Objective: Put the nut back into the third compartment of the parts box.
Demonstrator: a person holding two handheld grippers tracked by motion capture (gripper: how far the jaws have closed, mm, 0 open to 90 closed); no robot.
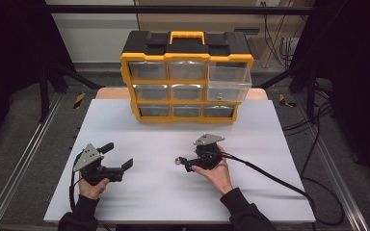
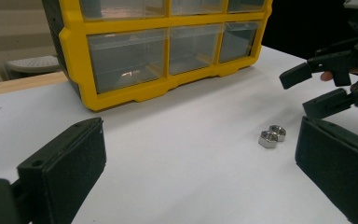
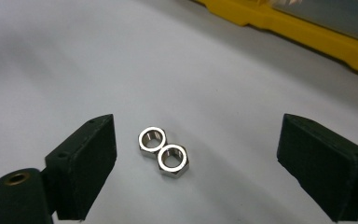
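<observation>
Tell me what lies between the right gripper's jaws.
Two hex nuts, touching side by side on the white table, lie between the open jaws in the right gripper view.

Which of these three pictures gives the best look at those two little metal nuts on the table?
The right gripper view: the two nuts lie close up, touching, holes upward, between the open right tongs. The left gripper view shows them smaller and from the side. In the high view they are a tiny glint.
</observation>
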